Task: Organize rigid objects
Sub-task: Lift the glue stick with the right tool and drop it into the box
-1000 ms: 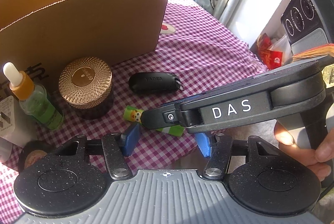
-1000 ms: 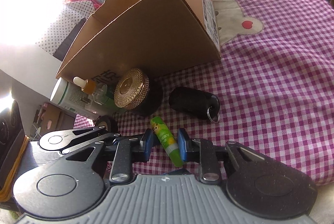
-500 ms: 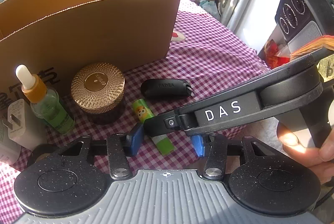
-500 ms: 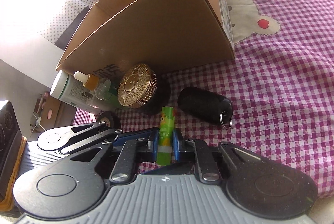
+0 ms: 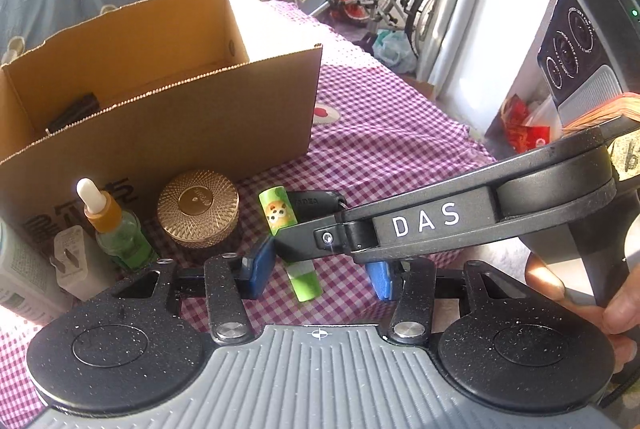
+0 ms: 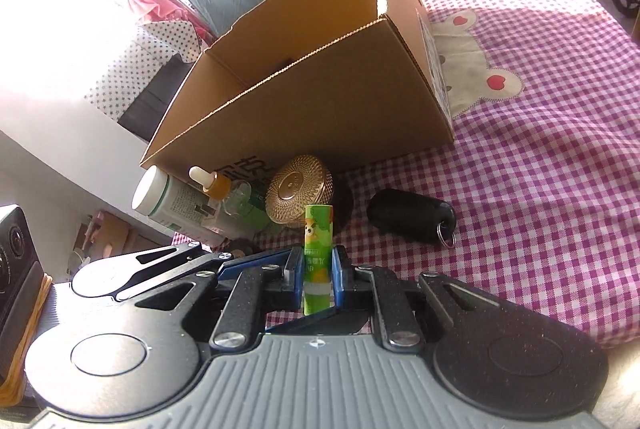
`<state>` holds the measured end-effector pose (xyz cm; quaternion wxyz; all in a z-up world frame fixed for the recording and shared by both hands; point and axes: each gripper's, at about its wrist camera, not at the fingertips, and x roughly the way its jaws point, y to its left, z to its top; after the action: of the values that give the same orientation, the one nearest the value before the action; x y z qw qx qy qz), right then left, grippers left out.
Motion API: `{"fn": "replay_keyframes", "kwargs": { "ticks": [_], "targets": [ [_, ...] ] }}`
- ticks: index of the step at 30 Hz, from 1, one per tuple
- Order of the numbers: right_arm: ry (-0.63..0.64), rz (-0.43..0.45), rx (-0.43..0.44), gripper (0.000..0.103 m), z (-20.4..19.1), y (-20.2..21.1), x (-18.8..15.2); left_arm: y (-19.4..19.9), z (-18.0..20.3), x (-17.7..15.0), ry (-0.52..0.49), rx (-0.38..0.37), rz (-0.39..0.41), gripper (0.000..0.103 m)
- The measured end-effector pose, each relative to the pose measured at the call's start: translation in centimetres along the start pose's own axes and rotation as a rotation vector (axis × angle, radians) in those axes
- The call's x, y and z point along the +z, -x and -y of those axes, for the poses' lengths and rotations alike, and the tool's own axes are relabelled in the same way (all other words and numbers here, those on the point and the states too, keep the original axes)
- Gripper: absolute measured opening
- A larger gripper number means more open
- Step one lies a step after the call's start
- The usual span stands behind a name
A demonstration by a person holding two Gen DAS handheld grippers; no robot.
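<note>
Two handheld grippers meet above a purple-and-white checked cloth (image 6: 560,165). The right gripper (image 6: 316,275) reaches in level from the right side, its blue pads clamped on the lower half of a green tube (image 6: 317,253), which stands nearly upright between them. In the left wrist view that tube (image 5: 278,215) tilts away to the upper left, its top clear of the cloth, with the right gripper's black arm crossing in front of its middle. The left gripper (image 5: 318,275) hangs just below it with its blue pads spread wide and nothing between them. A thumb and fingers (image 5: 616,313) wrap the right gripper's handle at the frame's edge.

The tube is bright green with an orange cartoon animal near its top and a pale band lower down; small print on it is too blurred to read. White letters "DAS" mark the right gripper's arm. A black key case (image 5: 316,203) behind the tube bears embossed lettering that cannot be made out. An open cardboard box (image 5: 168,125) stands behind, with dark printed characters on its front wall.
</note>
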<state>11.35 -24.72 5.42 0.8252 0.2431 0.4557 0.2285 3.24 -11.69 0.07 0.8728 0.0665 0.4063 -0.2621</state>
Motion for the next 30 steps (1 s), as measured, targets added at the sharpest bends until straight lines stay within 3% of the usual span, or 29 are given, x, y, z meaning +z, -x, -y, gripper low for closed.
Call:
{"fn": "replay_keyframes", "kwargs": {
  "ticks": [8,13,16,22,30],
  "targets": [
    [0.147,0.125,0.025,0.016,-6.4,3.0,4.3,5.6,-0.4,3.7,-0.055,0.084,0.165,0.049],
    [0.233,0.113,0.067,0.016,-10.1,1.5,9.7,7.2,-3.3,7.3,-0.032,0.146,0.195,0.049],
    [0.242,0.049,0.082,0.016,-11.2,-1.2,12.7,6.6,-6.0,9.5,-0.010,0.164,0.156,0.049],
    [0.154,-0.166,0.115,0.016,-11.2,-10.0,18.5,3.2,-11.8,12.4,0.046,0.188,-0.001,0.049],
    [0.066,-0.369,0.138,0.016,-11.0,-19.9,21.4,0.1,-18.9,12.1,0.162,0.207,-0.158,0.049]
  ]
}}
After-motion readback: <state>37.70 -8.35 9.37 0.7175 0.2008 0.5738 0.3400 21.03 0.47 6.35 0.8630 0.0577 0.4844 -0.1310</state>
